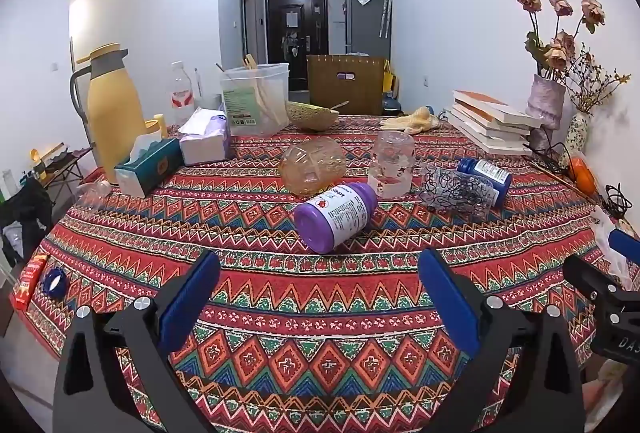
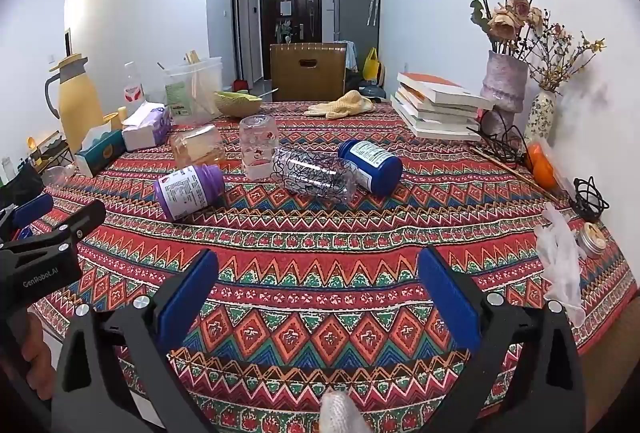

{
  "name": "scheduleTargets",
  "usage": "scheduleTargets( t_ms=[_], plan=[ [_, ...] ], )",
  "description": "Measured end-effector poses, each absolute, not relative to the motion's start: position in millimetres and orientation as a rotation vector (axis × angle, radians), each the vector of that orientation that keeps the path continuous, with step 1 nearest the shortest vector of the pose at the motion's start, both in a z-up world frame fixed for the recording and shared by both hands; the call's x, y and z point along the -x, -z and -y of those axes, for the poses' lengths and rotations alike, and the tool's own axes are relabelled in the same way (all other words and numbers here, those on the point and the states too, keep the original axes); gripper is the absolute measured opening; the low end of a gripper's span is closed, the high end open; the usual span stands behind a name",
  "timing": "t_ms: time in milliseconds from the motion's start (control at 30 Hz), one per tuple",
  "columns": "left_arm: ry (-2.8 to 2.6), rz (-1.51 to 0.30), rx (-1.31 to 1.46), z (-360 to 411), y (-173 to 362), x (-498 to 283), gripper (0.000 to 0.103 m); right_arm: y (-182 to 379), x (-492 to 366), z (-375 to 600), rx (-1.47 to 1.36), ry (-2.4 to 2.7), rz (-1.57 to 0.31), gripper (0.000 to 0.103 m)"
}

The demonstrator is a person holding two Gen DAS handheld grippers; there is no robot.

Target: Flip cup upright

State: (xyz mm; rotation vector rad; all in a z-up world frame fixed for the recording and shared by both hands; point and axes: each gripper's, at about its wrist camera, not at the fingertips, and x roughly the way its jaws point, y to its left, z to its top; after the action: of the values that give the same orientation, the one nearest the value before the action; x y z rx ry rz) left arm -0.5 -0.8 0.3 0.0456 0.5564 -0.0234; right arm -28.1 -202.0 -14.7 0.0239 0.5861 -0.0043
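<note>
Patterned tablecloth is carrying clutter. You are holding left gripper and right gripper wide apart, empty — ready to approach; clear cup is standing inverted mid-table beyond the purple bottle.

Purple bottle on its side, yellow jug, stacked books

Side-by-side low wrist views across one table
</note>
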Motion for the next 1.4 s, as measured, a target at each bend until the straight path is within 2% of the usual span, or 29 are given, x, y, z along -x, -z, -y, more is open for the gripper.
scheduleTargets(
  t_ms=[1400],
  plan=[
    [0.032,-0.53,-0.026,-3.3,-8.2,4.8,0.096,6.7,29.3,200.7,-0.002,0.01,-0.566,0.096]
  ],
)
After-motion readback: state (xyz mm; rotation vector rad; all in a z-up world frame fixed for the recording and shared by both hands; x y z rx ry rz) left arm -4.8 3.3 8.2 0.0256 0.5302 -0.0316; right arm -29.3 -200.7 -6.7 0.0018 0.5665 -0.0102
